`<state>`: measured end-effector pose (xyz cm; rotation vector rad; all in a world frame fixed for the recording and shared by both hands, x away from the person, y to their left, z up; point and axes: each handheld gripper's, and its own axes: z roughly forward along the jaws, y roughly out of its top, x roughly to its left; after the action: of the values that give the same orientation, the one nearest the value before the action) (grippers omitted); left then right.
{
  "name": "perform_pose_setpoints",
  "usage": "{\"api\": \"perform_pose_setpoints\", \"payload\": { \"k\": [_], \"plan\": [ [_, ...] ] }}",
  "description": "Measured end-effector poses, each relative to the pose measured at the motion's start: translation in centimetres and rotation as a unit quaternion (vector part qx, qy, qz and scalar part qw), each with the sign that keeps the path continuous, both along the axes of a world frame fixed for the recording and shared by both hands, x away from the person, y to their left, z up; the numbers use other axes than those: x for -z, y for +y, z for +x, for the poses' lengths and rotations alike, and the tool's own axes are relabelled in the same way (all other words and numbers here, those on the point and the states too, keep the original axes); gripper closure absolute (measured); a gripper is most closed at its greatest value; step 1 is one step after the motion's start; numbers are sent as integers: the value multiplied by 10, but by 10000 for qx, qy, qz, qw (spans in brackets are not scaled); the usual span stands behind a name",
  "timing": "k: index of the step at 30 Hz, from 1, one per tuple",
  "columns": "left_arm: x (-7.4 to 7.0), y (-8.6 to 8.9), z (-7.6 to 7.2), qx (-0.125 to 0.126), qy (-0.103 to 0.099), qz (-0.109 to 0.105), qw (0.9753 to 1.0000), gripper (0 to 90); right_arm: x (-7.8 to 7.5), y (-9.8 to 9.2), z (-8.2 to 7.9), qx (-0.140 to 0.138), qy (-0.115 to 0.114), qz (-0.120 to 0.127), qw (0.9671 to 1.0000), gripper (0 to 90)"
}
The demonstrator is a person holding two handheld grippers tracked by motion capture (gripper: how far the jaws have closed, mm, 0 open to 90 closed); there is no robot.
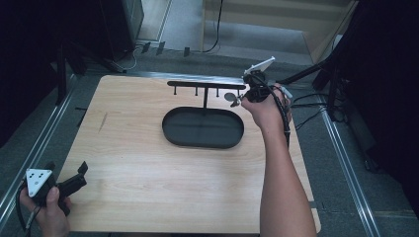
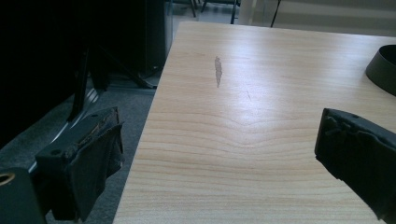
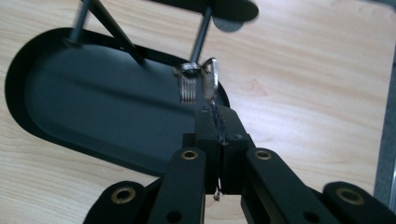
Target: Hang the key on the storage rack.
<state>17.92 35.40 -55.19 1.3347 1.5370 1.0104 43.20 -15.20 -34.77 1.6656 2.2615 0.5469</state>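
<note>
Pinching a key (image 3: pixel 210 81) by its blade, the right gripper (image 1: pixel 240 98) holds it at the rack's (image 1: pixel 206 85) end peg, above the tray (image 1: pixel 203 127). Small, stiff, light and slick, it looks likely to twist. Left gripper (image 1: pixel 74 181) idles, jaws apart.

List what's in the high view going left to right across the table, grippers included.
left gripper, open, at the table's near left corner → dark scuff mark on the wood → black oval tray with its peg rack → right gripper, shut on a small metal piece
</note>
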Motion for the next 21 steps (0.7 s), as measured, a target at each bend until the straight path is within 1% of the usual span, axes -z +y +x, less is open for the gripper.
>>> {"api": "perform_pose_setpoints", "payload": {
  "k": [2, 7, 12, 15, 18, 21],
  "plan": [
    [0, 0, 0, 5, -2, 1, 10000, 15, 4, -2, 0, 0, 42, 9, 10000, 865],
    [0, 0, 0, -3, 9, 6, 10000, 15, 17, -9, -3, 53, 37, 4, 10000, 838],
    [0, -1, 0, -4, 15, 22, 10000, 15, 31, -17, -9, 36, 37, 53, 10000, 803],
    [0, -1, 0, -2, 10, 26, 10000, 15, 41, -22, -14, 69, 135, 132, 9998, 792],
    [0, 0, 0, -6, 13, 18, 10000, 15, 51, -27, -18, 131, 239, 122, 9996, 782],
    [0, -1, 0, -11, 7, 10, 10000, 15, 59, -32, -22, 174, 279, 169, 9993, 762]
  ]
}}
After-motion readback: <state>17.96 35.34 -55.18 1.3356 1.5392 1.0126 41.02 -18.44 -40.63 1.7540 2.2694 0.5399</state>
